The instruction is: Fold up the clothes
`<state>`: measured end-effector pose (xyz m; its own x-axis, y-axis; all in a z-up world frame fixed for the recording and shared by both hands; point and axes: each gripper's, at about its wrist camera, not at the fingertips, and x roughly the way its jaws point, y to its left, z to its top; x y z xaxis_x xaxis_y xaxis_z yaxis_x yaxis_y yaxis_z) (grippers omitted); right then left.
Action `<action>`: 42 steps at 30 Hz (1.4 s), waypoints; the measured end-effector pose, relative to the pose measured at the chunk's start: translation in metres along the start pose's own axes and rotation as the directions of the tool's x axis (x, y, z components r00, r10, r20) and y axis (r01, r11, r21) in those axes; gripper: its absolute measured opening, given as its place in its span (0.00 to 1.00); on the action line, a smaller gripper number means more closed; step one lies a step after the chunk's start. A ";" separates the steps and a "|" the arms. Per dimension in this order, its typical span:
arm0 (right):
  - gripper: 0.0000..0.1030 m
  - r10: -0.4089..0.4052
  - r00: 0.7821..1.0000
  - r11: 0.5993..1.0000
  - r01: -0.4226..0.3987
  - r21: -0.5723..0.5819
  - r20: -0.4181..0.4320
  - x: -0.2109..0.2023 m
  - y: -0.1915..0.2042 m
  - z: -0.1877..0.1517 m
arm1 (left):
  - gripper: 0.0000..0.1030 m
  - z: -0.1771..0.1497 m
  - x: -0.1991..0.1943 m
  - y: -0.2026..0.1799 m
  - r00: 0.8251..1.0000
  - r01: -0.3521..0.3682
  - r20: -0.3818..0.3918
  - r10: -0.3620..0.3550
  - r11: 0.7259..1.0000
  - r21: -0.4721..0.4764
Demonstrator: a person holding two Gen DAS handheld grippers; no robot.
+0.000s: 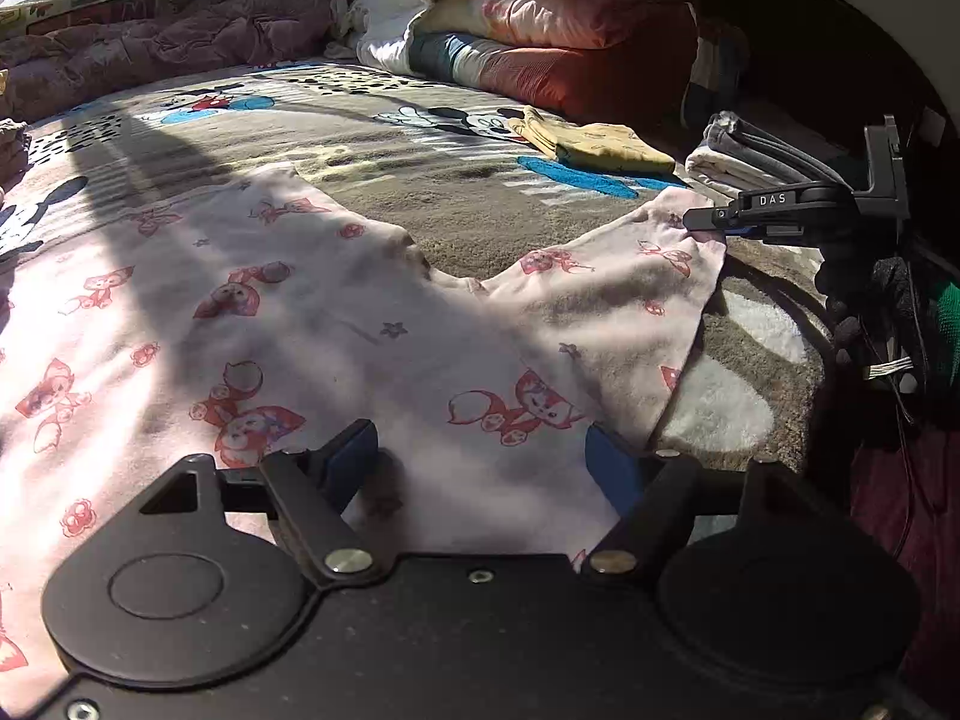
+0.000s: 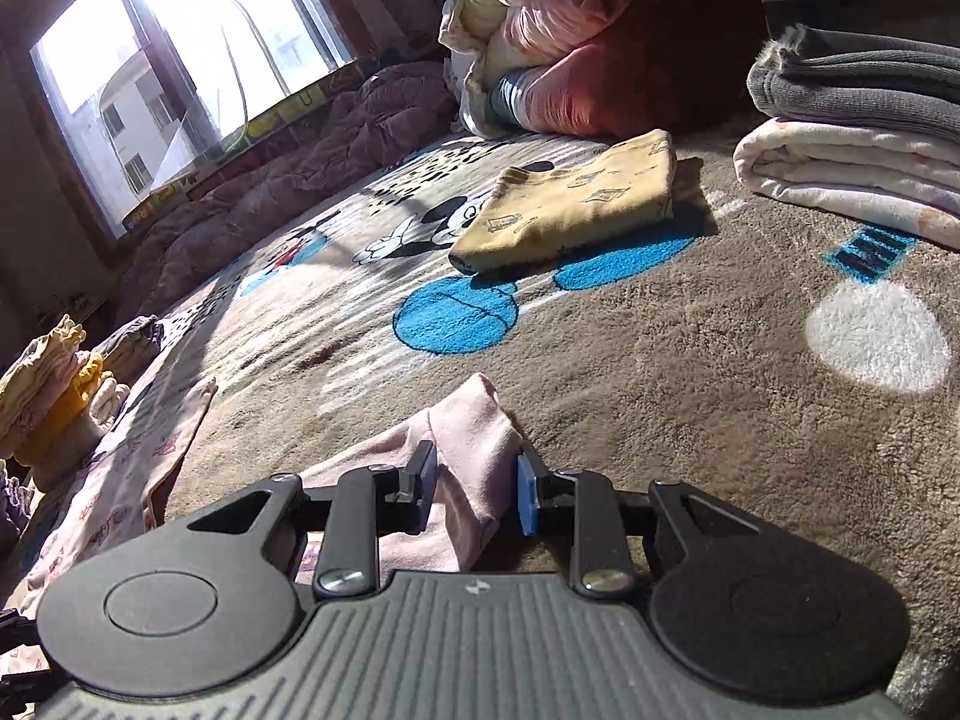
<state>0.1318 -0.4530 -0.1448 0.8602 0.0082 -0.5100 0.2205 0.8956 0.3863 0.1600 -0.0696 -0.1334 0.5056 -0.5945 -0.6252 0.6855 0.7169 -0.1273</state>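
A pink garment with red fox prints [image 1: 312, 324] lies spread on the cartoon-mouse blanket [image 1: 456, 204]. My left gripper [image 1: 480, 456] is open, its blue pads wide apart just above the garment's near part. My right gripper [image 2: 474, 489] has its pads either side of a bunched leg end of the pink garment [image 2: 468, 450], and I cannot tell whether they pinch it. The right gripper also shows in the left wrist view [image 1: 708, 219] at the tip of the garment's right leg.
A folded yellow garment [image 2: 570, 204] lies farther back. A folded stack of grey and white clothes [image 2: 858, 138] sits at right. Piled quilts [image 1: 540, 12] and a purple duvet [image 1: 168, 30] lie behind. Unfolded clothes [image 2: 54, 384] heap at left.
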 end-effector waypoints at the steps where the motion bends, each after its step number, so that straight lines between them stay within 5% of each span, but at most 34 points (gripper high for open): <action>1: 0.12 -0.007 1.000 0.999 0.008 -0.040 0.024 -0.002 0.007 0.004 | 0.74 0.000 0.000 -0.002 1.000 0.004 -0.004 -0.004 1.000 0.012; 5: 0.11 -0.007 0.994 0.996 0.018 -0.092 0.113 -0.008 0.022 0.035 | 0.74 -0.002 0.000 -0.008 1.000 0.016 -0.021 -0.015 0.997 0.073; 13: 0.13 -0.163 0.986 0.981 0.164 -0.104 0.020 0.023 0.012 0.050 | 0.74 -0.006 -0.003 -0.012 0.999 0.026 -0.044 -0.019 0.988 0.154; 17: 0.16 -0.077 0.996 0.988 0.083 -0.129 0.048 0.008 0.034 0.038 | 0.74 0.001 -0.016 0.005 0.999 0.045 -0.014 -0.044 0.996 0.079; 20: 0.20 0.061 0.998 0.984 -0.056 -0.170 0.025 0.001 0.069 0.020 | 0.74 0.009 -0.026 0.034 0.999 -0.015 0.035 0.018 0.997 -0.077; 23: 0.20 0.194 0.980 0.949 -0.200 -0.245 -0.050 0.000 0.112 -0.007 | 0.73 0.012 -0.033 0.067 0.993 -0.081 0.061 0.100 0.964 -0.253; 25: 0.20 0.260 0.959 0.907 -0.283 -0.312 -0.114 0.001 0.142 -0.025 | 0.73 0.011 -0.038 0.092 0.987 -0.103 0.076 0.142 0.918 -0.383; 30: 0.19 0.365 0.897 0.792 -0.440 -0.423 -0.250 0.020 0.219 -0.042 | 0.73 0.003 -0.041 0.127 0.989 -0.042 0.092 0.119 0.807 -0.589; 34: 0.21 0.379 0.880 0.828 -0.461 -0.319 -0.286 0.057 0.236 -0.027 | 0.73 0.002 -0.045 0.133 0.989 -0.027 0.098 0.108 0.796 -0.604; 37: 0.22 0.257 0.915 0.903 -0.342 -0.259 -0.312 0.092 0.220 -0.022 | 0.73 0.000 -0.050 0.139 0.988 -0.033 0.098 0.116 0.796 -0.604; 39: 0.13 0.287 0.905 0.935 -0.336 -0.115 -0.313 0.100 0.195 -0.018 | 0.73 -0.003 -0.057 0.144 0.987 -0.037 0.105 0.125 0.795 -0.605; 42: 0.22 0.254 0.927 0.948 -0.295 -0.119 -0.276 0.094 0.189 -0.014 | 0.73 -0.007 -0.064 0.156 0.984 -0.031 0.119 0.133 0.786 -0.617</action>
<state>0.2478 -0.2766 -0.1298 0.7263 0.3579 -0.5868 -0.0994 0.8995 0.4256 0.2308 0.0832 -0.1184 0.6509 -0.5332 -0.5404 0.1995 0.8070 -0.5559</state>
